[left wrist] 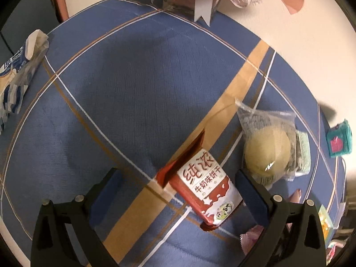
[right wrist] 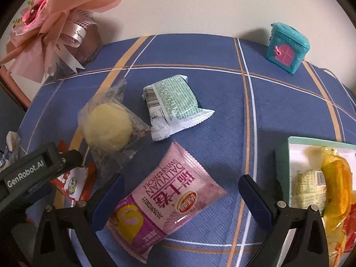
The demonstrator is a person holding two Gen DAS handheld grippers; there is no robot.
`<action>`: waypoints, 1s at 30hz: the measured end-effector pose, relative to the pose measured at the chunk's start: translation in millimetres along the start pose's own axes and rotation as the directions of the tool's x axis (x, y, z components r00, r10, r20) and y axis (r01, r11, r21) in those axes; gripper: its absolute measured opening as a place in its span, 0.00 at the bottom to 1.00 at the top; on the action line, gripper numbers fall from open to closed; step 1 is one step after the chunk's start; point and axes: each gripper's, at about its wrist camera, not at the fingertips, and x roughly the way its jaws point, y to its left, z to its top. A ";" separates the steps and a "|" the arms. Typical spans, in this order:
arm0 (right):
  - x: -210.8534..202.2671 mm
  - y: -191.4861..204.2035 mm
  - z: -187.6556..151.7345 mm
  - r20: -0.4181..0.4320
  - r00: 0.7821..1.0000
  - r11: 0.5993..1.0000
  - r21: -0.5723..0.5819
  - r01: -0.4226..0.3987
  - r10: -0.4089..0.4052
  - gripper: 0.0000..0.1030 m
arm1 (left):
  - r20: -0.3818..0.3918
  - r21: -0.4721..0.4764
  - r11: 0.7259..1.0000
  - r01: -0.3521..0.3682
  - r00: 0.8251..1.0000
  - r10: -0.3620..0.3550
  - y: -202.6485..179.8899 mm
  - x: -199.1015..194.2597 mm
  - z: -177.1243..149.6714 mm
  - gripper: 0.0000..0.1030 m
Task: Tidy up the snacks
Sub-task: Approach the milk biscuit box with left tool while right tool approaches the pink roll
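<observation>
Straddling pink snack pack (right wrist: 164, 202), wide open

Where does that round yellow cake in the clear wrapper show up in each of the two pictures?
Left wrist view: round yellow cake at right, beside the red milk biscuit packet.
Right wrist view: cake left of centre, beside the green-printed packet.
Shared landmark: the teal toy house.

We read "纯浓" and "牛奶味饼干" on the red-and-white biscuit pack (left wrist: 203, 185). The pink roll packet (right wrist: 164, 202) carries "DALIYUAN SWISS ROLL", "瑞士卷" and the number "202509C0021". "GenRobot.AI" stands on the left claw's black body (right wrist: 27, 175). A bouquet ribbon (right wrist: 76, 32) shows script too small for us to read.
</observation>
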 end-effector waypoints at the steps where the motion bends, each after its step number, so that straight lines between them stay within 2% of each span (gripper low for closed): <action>1: -1.2 -0.7 -0.9 -0.006 1.000 1.000 -0.006 0.000 0.000 1.00 | -0.005 0.006 1.000 -0.003 1.000 0.003 0.2 -0.6 -0.2 0.98; 12: -8.2 -10.7 -12.0 -0.076 0.997 0.999 -0.028 0.016 -0.018 1.00 | -0.046 0.032 0.997 -0.065 0.997 0.067 6.4 -4.5 -5.2 0.98; 17: -10.3 -8.7 -16.1 -0.083 0.996 0.999 -0.045 0.005 -0.009 0.97 | -0.049 0.034 0.997 -0.063 0.997 0.065 6.6 -5.2 -11.6 0.96; 25: -8.9 3.8 -19.1 -0.091 0.995 0.997 -0.075 -0.032 0.025 0.74 | -0.029 0.052 0.997 -0.059 0.998 0.061 -0.1 -9.1 -13.8 0.63; 27: -8.9 5.5 -18.9 -0.091 0.995 0.996 -0.081 -0.039 0.032 0.70 | -0.026 0.061 0.997 -0.056 0.998 0.058 -4.3 -9.4 -13.7 0.52; 30: -7.3 6.1 -18.1 -0.094 0.995 0.995 -0.084 -0.054 0.046 0.61 | -0.024 0.070 0.996 -0.051 0.998 0.053 -10.1 -9.6 -13.9 0.43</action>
